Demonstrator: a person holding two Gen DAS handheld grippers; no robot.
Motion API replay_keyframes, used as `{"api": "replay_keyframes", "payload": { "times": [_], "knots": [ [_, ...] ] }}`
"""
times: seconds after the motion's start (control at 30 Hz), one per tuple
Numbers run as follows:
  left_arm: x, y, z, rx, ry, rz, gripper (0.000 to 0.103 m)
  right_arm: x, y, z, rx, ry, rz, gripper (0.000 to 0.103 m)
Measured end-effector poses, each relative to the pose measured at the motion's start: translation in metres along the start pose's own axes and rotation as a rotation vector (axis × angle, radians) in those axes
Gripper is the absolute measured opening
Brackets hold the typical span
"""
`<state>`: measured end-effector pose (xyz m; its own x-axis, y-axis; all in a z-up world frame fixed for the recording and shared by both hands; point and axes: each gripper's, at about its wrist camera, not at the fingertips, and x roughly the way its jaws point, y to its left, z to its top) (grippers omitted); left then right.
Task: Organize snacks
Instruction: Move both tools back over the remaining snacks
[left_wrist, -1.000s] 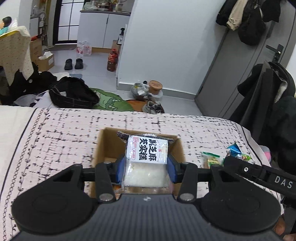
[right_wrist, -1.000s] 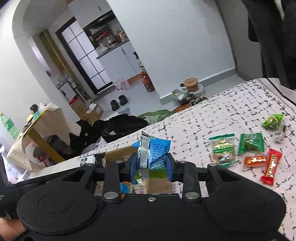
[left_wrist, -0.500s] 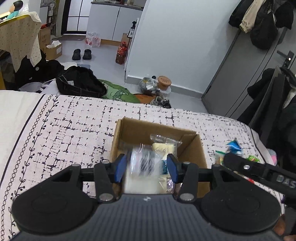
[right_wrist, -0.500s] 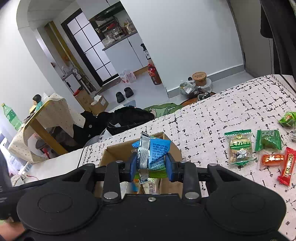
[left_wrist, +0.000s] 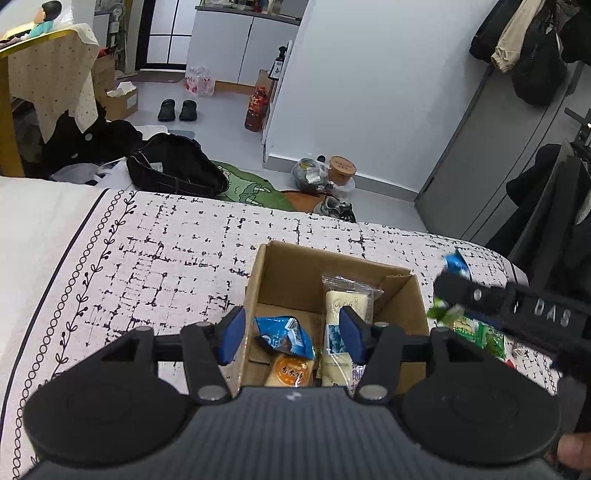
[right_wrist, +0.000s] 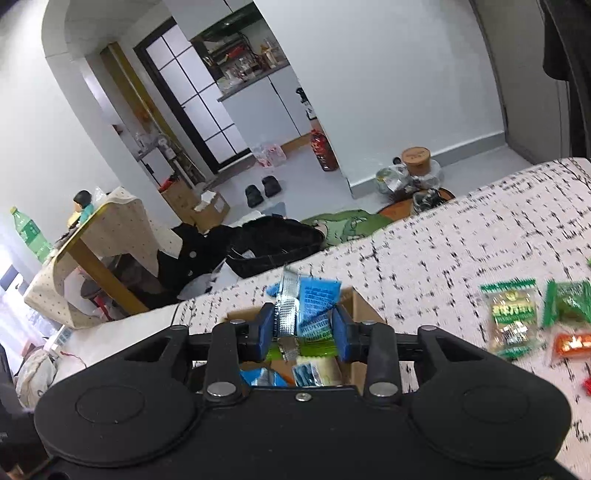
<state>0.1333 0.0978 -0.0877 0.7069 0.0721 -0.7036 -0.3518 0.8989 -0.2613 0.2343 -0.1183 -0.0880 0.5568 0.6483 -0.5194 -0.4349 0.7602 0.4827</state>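
Note:
An open cardboard box sits on the patterned bedcover and holds a blue packet, a round orange snack and white cake packets. My left gripper hangs over the box's near side, its jaws opening with nothing between them. At the box's right edge, my right gripper carries a blue and green snack packet upright over the box rim. Its jaws are opening, and the packet still stands between the pads. The left wrist view shows the same packet.
Loose snacks lie on the bedcover right of the box: green packets and an orange one. A black bag lies on the floor past the bed's far edge. A person's hand shows at the lower right.
My left gripper opened and its white cake packet dropped into the box. My right gripper moved left with the blue and green packet, from beside the box to over it.

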Motion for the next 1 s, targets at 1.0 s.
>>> {"api": "replay_keyframes", "payload": {
  "times": [1.0],
  "knots": [
    [0.002,-0.053,-0.013,0.071,0.074,-0.065,0.083,-0.075,-0.079,-0.017,0.078,0.006,-0.187,0.088]
  ]
}}
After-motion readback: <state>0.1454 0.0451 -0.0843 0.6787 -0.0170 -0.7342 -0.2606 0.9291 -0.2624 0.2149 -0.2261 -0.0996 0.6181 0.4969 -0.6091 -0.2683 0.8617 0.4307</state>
